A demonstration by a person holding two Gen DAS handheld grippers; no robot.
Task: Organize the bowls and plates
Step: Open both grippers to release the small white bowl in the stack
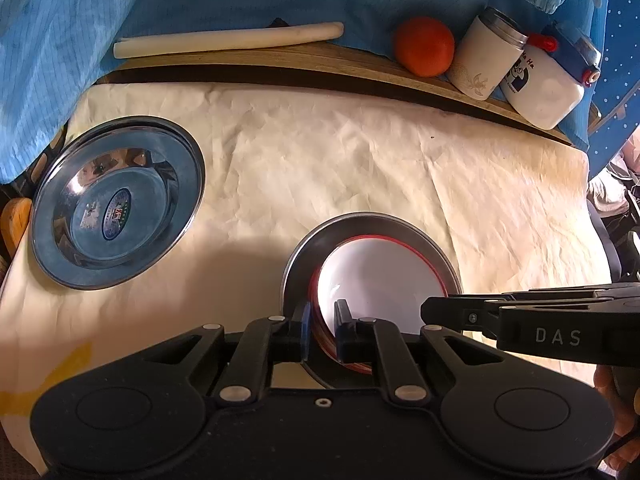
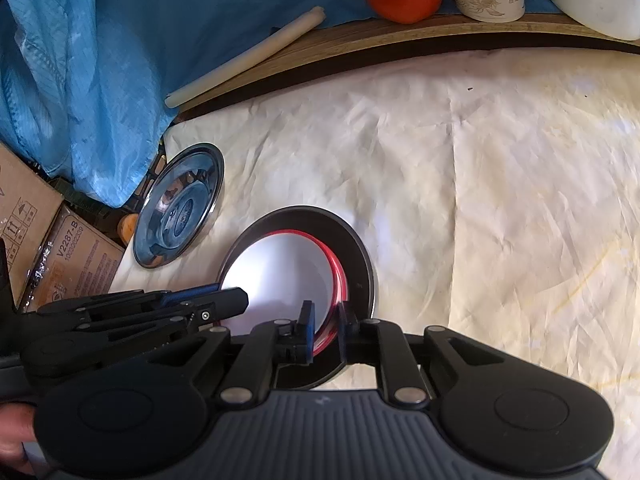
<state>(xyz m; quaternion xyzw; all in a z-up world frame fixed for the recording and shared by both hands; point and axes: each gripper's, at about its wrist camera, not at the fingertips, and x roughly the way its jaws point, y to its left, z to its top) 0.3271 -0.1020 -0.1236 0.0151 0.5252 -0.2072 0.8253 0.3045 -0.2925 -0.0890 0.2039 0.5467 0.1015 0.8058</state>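
**Both grippers pinch the rim of the red-edged bowls in the steel plate**

In the left wrist view, the left gripper (image 1: 322, 322) sits at lower centre, its jaws narrow and straddling the near-left rim of the stacked white bowls (image 1: 384, 276); one pad lies outside the red edge, the other inside on the white surface. The bowls, nested and showing several red rims, rest inside a steel plate (image 1: 370, 222) just right of centre on the wrinkled cream cloth (image 1: 320, 152). The right gripper (image 1: 444, 314) reaches in from the right edge, its tip at the bowls' right rim.

In the right wrist view, the right gripper (image 2: 326, 330) is at lower centre, jaws likewise narrow around the bowls' (image 2: 280, 276) red rim, one pad on each side of it. The left gripper (image 2: 224, 300) enters from the left, its tip at the opposite rim. The steel plate (image 2: 362, 256) surrounds the bowls.

A second steel plate (image 1: 116, 204), empty with a sticker in its well, lies at the left of the frame, well apart from the first. Along the top, a wooden ledge (image 1: 360, 64) carries a rolled white sheet (image 1: 228, 38), an orange fruit (image 1: 424, 46), a white cup (image 1: 486, 54) and a white bottle (image 1: 548, 80). Blue fabric (image 1: 60, 40) hangs behind.
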